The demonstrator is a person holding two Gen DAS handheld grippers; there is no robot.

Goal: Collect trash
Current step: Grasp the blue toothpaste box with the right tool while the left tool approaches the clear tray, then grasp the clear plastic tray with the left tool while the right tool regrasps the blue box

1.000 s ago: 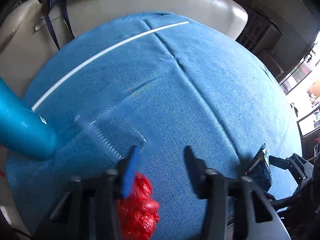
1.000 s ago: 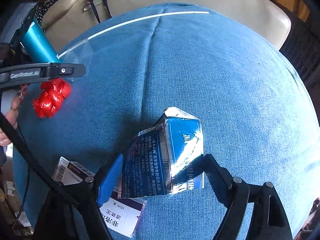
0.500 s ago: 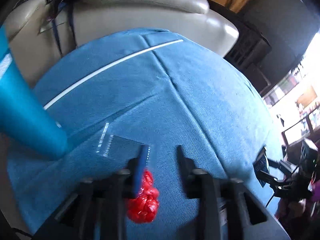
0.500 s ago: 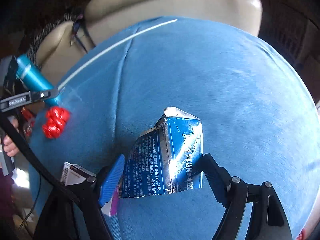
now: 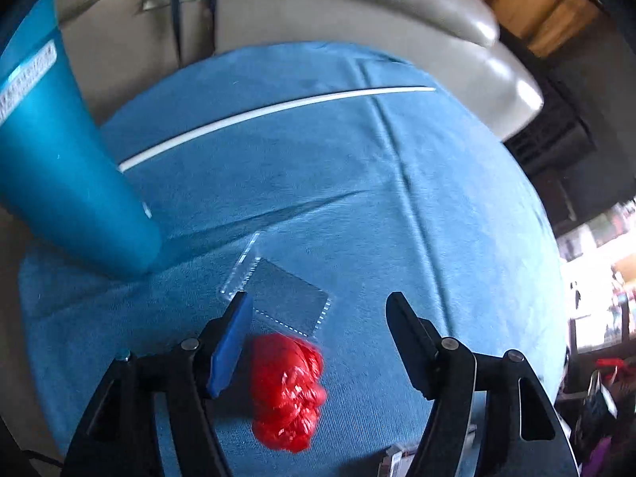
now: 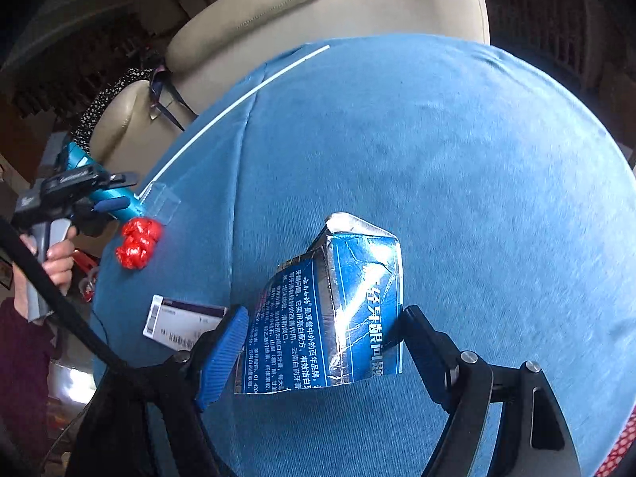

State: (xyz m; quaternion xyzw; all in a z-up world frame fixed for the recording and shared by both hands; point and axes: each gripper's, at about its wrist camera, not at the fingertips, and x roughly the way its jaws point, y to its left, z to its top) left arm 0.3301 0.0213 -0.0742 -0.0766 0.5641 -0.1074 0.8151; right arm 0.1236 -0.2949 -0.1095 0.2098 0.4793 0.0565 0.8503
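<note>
The right gripper [image 6: 322,342] is closing its fingers on a crushed blue carton [image 6: 334,314], which is sitting between them above the blue-clothed counter [image 6: 477,167]. The left gripper [image 5: 318,310] is hanging wide open and empty; a red bag [image 5: 288,391] is lying between its fingers nearer the left one, a clear wrapper [image 5: 286,298] just beyond it. A white box [image 6: 183,320] is lying beside the right gripper's left finger.

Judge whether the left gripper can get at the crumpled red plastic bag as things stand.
Probably yes. The left gripper stands open, and the red plastic bag lies on the blue cloth between its fingers, nearer the left one. Nothing covers it; only the clear plastic wrapper lies just beyond.
</note>
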